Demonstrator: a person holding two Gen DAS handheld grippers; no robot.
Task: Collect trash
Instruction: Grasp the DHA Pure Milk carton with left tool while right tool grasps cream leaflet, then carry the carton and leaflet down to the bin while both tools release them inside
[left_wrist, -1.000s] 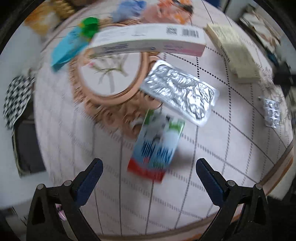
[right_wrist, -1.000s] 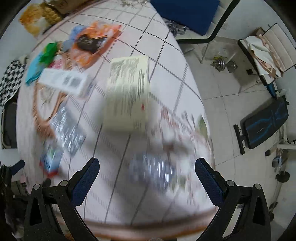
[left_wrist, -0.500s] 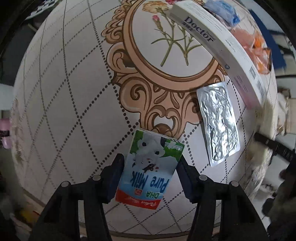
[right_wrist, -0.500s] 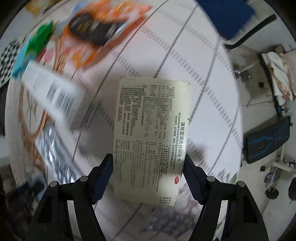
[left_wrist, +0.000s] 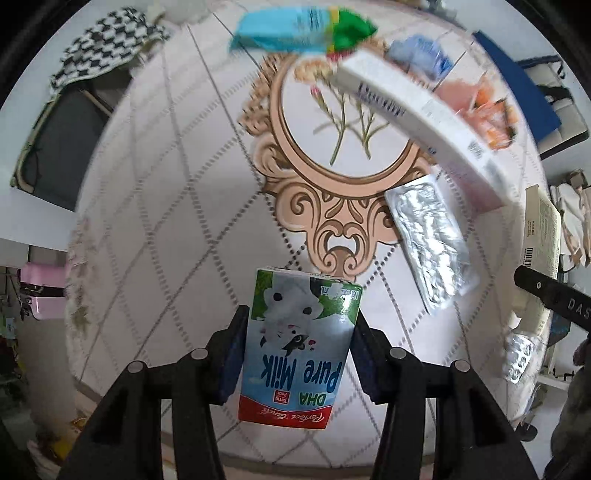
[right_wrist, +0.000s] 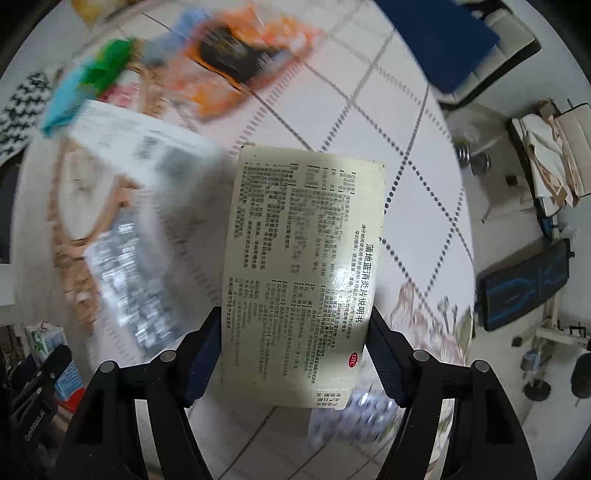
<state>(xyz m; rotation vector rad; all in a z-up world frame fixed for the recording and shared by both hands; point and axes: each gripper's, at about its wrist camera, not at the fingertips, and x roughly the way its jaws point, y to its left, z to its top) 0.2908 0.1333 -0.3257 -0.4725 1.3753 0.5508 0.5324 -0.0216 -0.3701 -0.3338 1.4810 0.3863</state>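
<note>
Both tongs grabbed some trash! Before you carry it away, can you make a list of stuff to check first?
1. Left tongs squeezing the milk carton: ok, pads press both sides, having just closed in on it.
2. Right tongs squeezing the yellow medicine box: ok, pads sit against both edges.
3. Carton straight in the grip: ok, it sits square between the fingers.
4. Both pieces lifted off the table: cannot tell, the views are blurred and taken from above.
5. Trash left to collect: not ok, the foil blister pack, long white box and blue-green wrapper remain.
6. A bin to drop things into: cannot tell, none in view.
</note>
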